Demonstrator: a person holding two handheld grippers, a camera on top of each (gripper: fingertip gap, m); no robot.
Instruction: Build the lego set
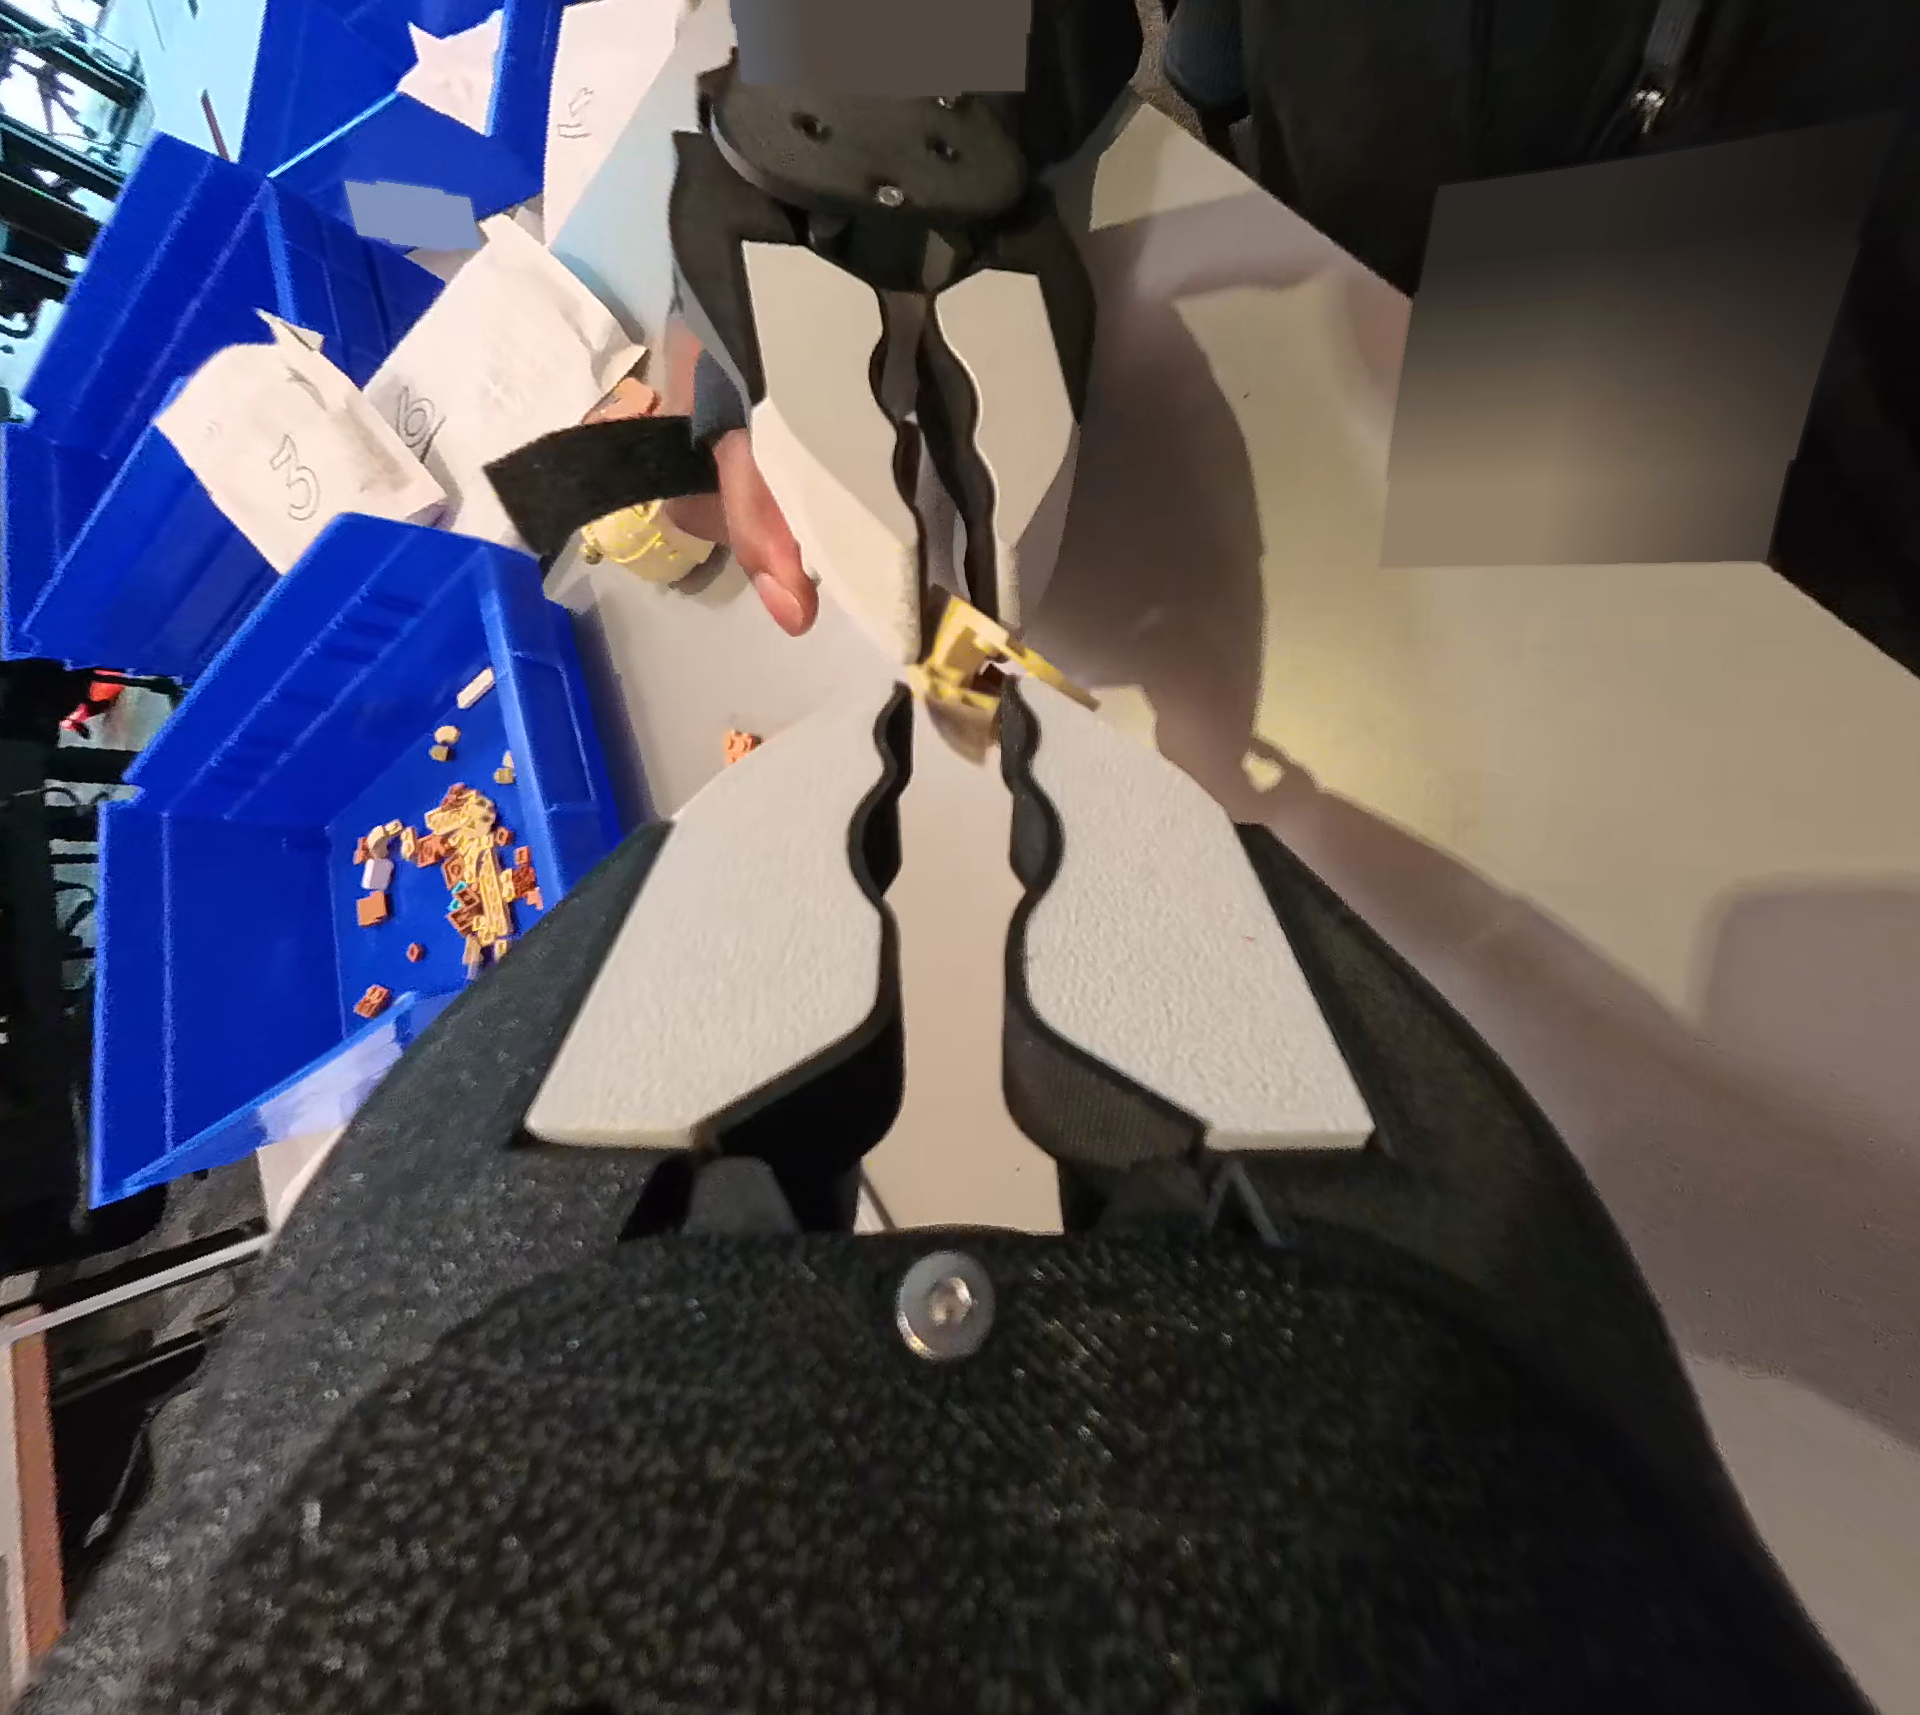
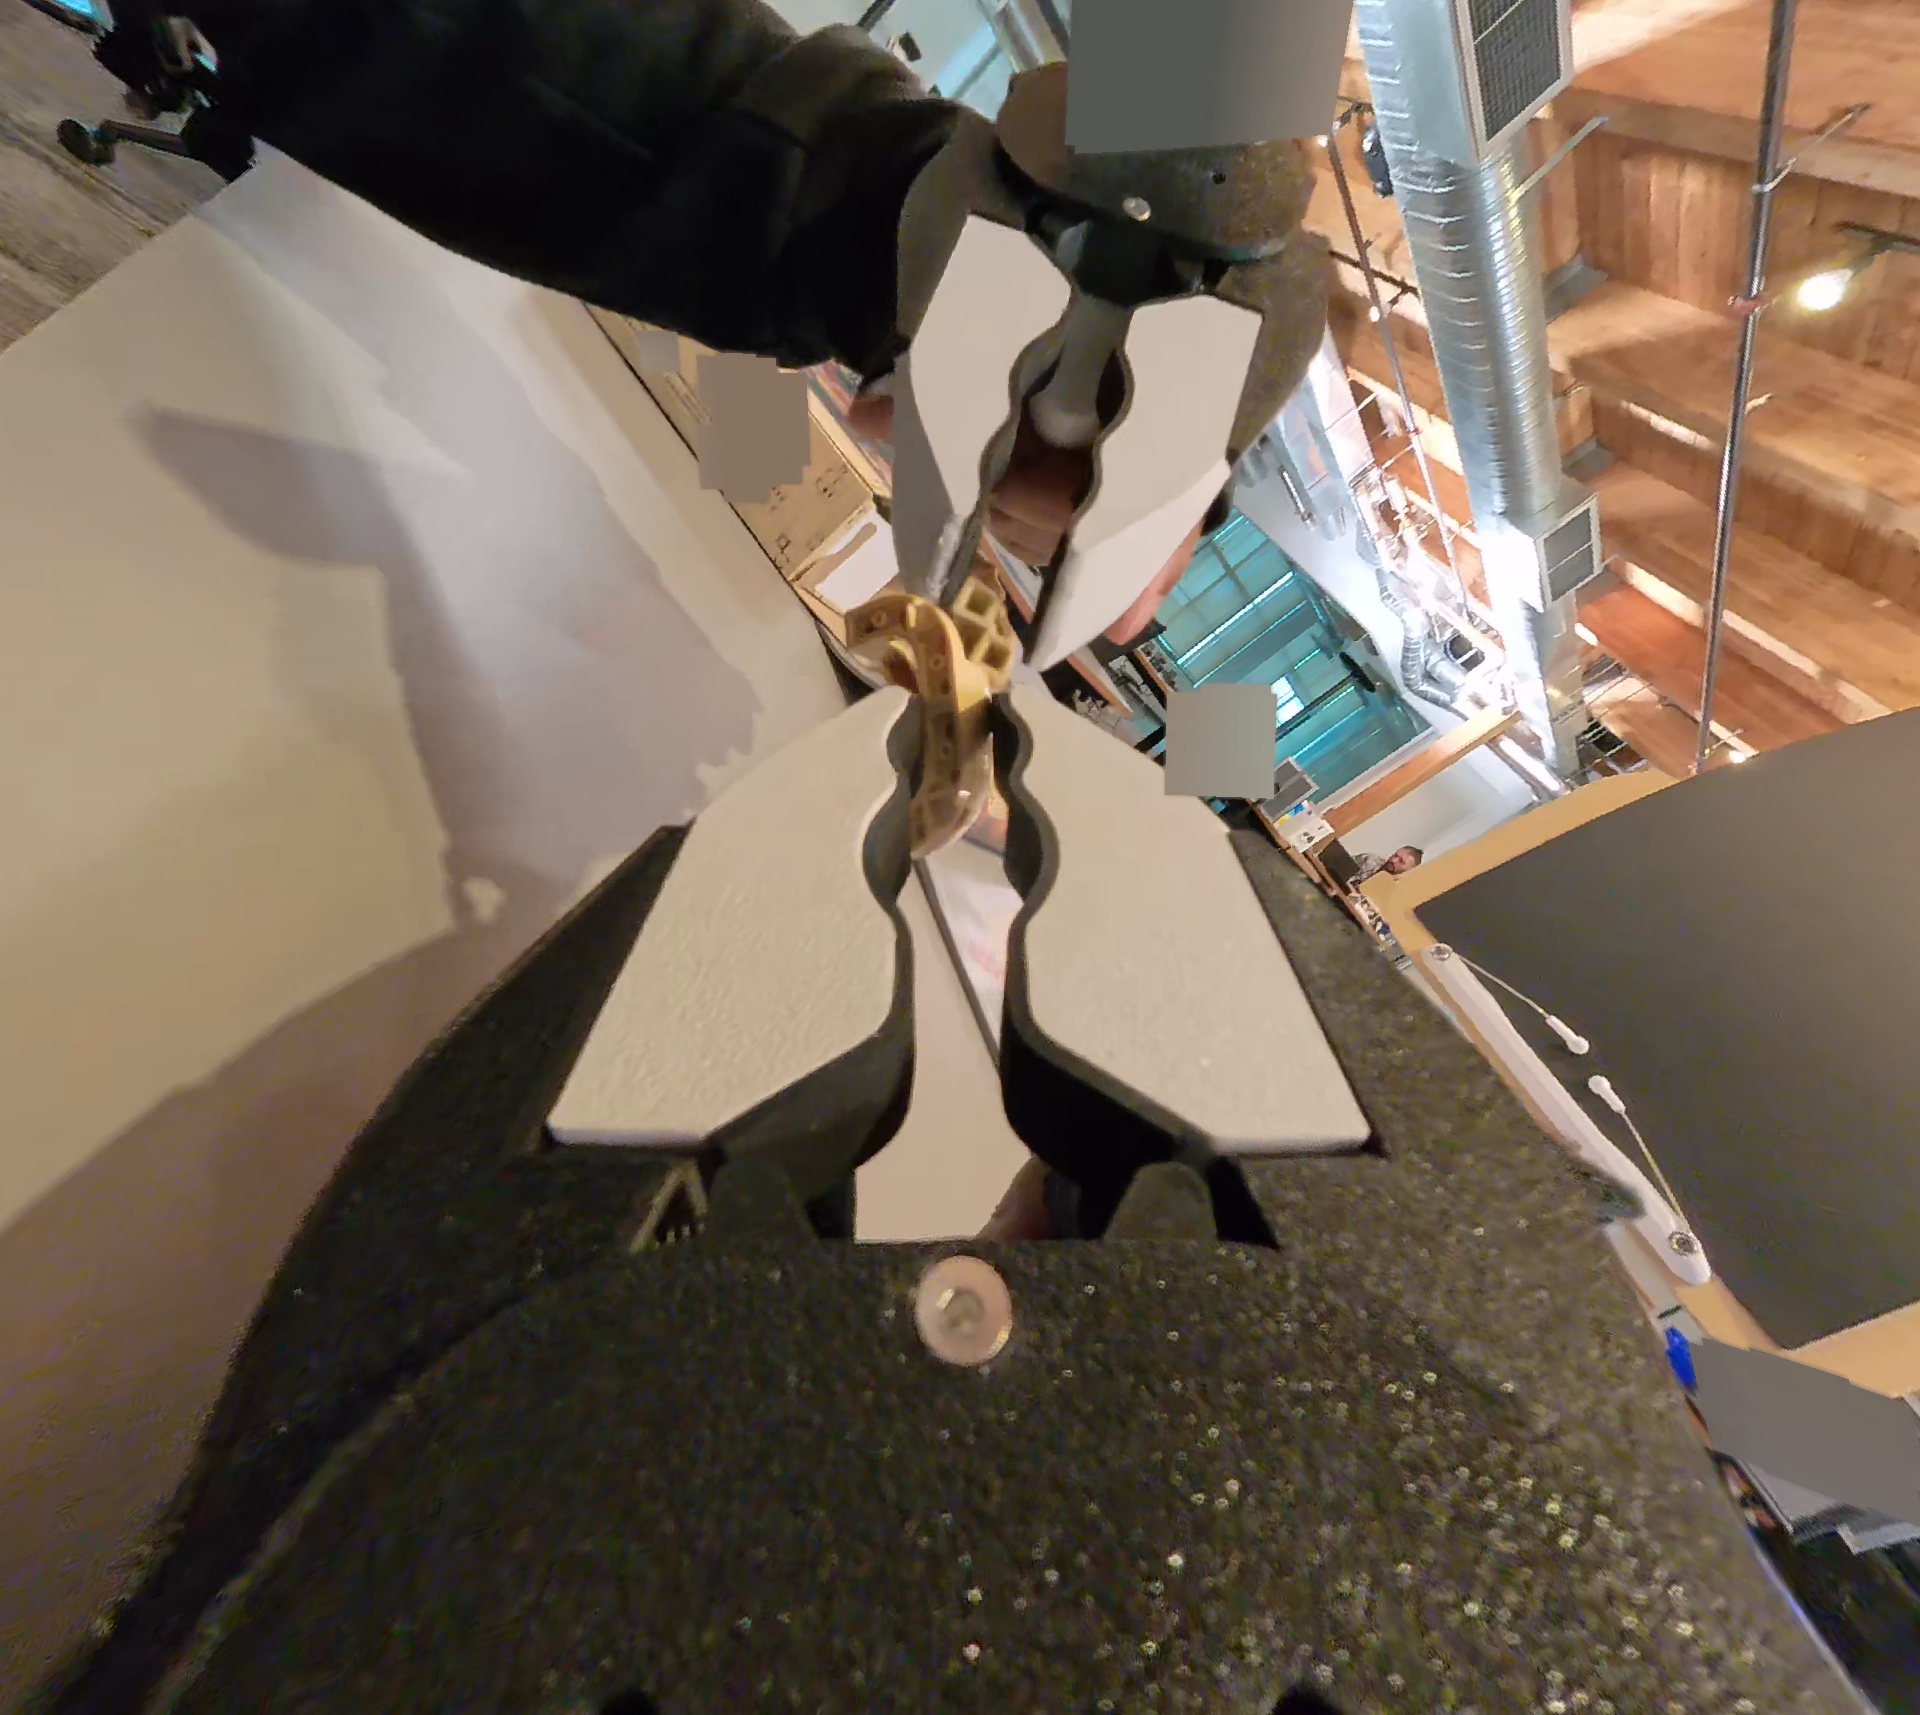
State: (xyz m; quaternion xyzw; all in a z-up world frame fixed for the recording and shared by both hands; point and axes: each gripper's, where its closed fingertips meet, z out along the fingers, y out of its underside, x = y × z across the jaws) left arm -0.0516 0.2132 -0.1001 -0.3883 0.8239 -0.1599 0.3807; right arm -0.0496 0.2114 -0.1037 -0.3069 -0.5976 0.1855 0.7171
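Observation:
Both grippers meet tip to tip above the white table (image 1: 1558, 782). In the left wrist view my left gripper (image 1: 956, 704) is closed on a small tan lego assembly (image 1: 961, 657), and the right gripper (image 1: 951, 600) comes in from the far side, shut on the same cluster. In the right wrist view my right gripper (image 2: 956, 715) is shut on a curved tan lego piece (image 2: 940, 761). That piece touches a square tan piece (image 2: 985, 626) held at the tips of the left gripper (image 2: 997, 626). How the pieces join is hidden by the fingertips.
Several blue bins stand along the left; the nearest bin (image 1: 260, 990) holds loose orange and tan bricks (image 1: 468, 865). Paper sheets (image 1: 499, 377) lie on the bins. A yellow lego sub-assembly (image 1: 644, 543) and a small orange brick (image 1: 740, 746) lie on the table. A hand (image 1: 769, 543) is nearby. My two grippers' fingertips are within a few centimetres of each other.

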